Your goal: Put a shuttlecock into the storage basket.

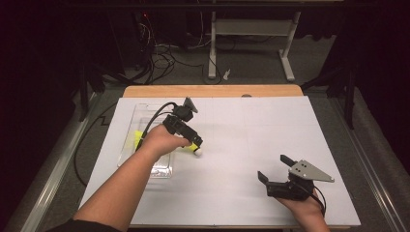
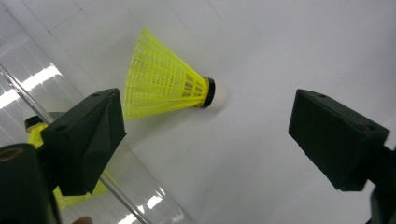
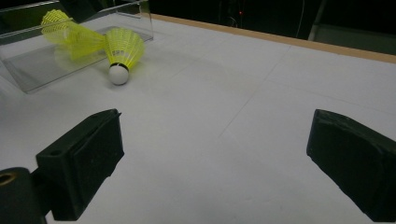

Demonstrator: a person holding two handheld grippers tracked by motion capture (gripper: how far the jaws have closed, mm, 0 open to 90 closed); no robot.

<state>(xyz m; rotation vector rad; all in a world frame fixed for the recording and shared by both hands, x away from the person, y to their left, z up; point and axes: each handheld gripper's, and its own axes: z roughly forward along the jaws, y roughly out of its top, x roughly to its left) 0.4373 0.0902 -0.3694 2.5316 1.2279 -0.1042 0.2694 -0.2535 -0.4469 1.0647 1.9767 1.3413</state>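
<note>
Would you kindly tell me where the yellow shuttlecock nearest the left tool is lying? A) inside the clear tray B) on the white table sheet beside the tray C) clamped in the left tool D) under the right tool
B: the shuttlecock lies on the white sheet next to the clear tray, ahead of the open left tool.

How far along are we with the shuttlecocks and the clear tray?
One yellow shuttlecock already lies in the clear tray. The left gripper hovers open over a second shuttlecock lying on the table just outside it, not yet grasped. The right gripper rests open, idle.

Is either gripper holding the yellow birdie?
No. The left gripper has its jaws open above the shuttlecock lying on the table; the right gripper is open too.
</note>
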